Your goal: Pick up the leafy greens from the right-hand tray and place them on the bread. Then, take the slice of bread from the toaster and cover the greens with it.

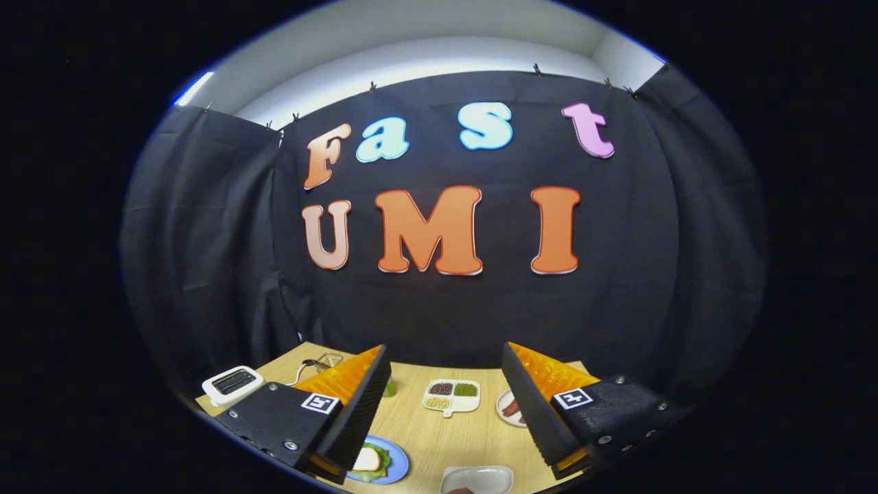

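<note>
Gripper [446, 391] held high above the wooden table [425, 432], fingers spread wide apart, nothing between them, nothing touched. Left finger [357, 405] and right finger [542, 405] angled inward toward the 12 o'clock direction, with bare tabletop showing in the gap.

Just under the left finger's tip, at about 7 o'clock from the gap's middle: a blue plate [387, 463] carrying a pale slice of bread [367, 458] lying flat on leafy greens [381, 470], green edges showing around the slice. Part of the plate hidden by the finger.

Straight ahead between the fingers, at 12 o'clock: a white divided tray [451, 396] with small compartments of dark, green and pale fillings; exact contents too small to tell. Beside the left finger's tip, a small green item [389, 390], mostly hidden.

At 6 o'clock, nearest the gripper: a pale shallow dish [480, 477], something dark at its lower rim, unclear what.

Just left of the right finger, at about 3 o'clock from the divided tray: a round white plate [509, 406] with reddish-brown strips, partly covered by the finger.

Far out at 9 o'clock, beyond the left finger: a white toaster [232, 384] near the table's edge, slot facing up, whether a slice sits inside cannot be told. Behind it at 11 o'clock, a small wire basket [328, 359].
</note>
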Demonstrator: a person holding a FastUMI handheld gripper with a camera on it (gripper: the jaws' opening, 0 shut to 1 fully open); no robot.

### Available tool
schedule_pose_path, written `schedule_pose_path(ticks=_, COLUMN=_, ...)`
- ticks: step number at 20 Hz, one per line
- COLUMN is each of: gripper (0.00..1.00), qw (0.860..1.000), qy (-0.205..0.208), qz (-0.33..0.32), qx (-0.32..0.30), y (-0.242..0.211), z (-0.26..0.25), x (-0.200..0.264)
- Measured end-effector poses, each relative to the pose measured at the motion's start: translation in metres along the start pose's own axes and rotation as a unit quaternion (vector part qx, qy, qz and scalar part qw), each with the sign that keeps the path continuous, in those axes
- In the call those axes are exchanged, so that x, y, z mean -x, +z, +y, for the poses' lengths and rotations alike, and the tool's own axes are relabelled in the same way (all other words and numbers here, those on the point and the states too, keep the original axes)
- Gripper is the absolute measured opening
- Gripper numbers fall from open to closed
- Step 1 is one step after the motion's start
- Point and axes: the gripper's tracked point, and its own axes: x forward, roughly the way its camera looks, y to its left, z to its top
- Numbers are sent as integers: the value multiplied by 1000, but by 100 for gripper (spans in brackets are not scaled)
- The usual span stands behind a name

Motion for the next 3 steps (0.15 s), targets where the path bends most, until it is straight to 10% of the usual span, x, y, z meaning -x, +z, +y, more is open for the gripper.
schedule_pose_path(ticks=3, gripper=98, qw=1000, qy=0, qz=-22, qx=4, y=13, z=3, x=8)
